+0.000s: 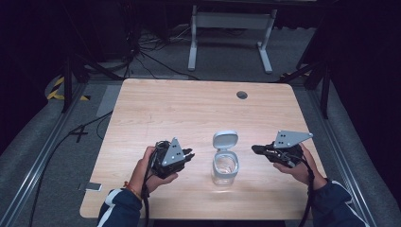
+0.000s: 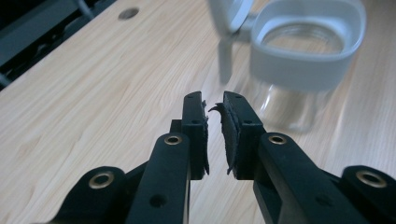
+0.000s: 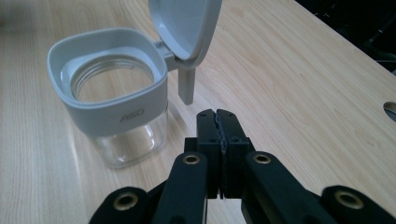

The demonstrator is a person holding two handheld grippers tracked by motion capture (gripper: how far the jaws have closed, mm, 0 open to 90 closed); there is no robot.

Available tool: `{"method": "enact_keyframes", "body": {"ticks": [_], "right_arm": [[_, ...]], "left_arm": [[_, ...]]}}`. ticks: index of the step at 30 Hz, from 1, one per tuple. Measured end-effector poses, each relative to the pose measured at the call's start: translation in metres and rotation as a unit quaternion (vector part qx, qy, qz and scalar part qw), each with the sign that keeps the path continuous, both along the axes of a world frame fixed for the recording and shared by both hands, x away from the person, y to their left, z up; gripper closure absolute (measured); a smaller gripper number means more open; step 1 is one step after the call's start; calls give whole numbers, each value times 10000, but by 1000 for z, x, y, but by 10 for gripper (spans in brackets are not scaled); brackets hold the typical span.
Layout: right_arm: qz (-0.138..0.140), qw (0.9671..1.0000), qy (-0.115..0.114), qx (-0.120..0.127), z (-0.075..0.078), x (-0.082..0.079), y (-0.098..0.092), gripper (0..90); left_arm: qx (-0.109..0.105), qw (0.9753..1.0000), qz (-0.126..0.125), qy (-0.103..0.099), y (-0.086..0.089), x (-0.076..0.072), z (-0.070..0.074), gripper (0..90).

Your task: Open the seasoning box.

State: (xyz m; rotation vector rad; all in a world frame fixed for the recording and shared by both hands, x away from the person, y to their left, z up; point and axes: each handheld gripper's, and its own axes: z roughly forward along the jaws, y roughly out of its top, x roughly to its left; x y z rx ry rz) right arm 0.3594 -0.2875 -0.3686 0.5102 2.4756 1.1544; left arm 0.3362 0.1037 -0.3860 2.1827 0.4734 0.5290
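Jar: a clear glass jar with a square pale-grey plastic collar [image 1: 225, 166] stands upright on the table, in the lower middle of the high view, between the two grippers and touching neither. It looks empty.
Lid: the jar's pale-grey hinged plastic lid [image 1: 224, 140] is swung open and stands up behind the collar, on the side away from the person; in the right gripper view it rises at the top centre [image 3: 184, 23].
Left gripper: the black two-jaw left gripper [image 1: 189, 154] sits left of the jar in the high view, held in the person's left hand [image 1: 146, 171]. Its jaws are slightly apart, a narrow gap between the worn pads, nothing in them. In its own view [image 2: 214, 112] the jar [image 2: 306, 60] is at the upper right, just beyond the jaw tips.
Right gripper: the black two-jaw right gripper [image 1: 255, 149] sits right of the jar, held in the right hand [image 1: 302, 170]. Its jaws are pressed together with nothing between. In its own view [image 3: 217, 114] the jar [image 3: 112, 102] stands at the left, near the tips.
Table: a light wooden table top [image 1: 189, 109] with a round grey cable hole [image 1: 242, 95] towards its far edge.
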Motion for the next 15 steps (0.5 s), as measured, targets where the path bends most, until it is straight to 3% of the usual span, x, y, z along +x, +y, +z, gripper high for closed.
{"method": "enact_keyframes", "body": {"ticks": [2,9,15], "right_arm": [[-22,10000,-4,-68,-2,-2,-2,893],[-124,9997,-17,-231,-7,-9,-8,884],[-217,9992,-6,-334,-13,-12,-16,835]], "left_arm": [[156,9998,122,-29,9,0,-3,791],[363,9981,476,135,35,0,-18,775],[657,9949,726,238,53,1,-30,714]]}}
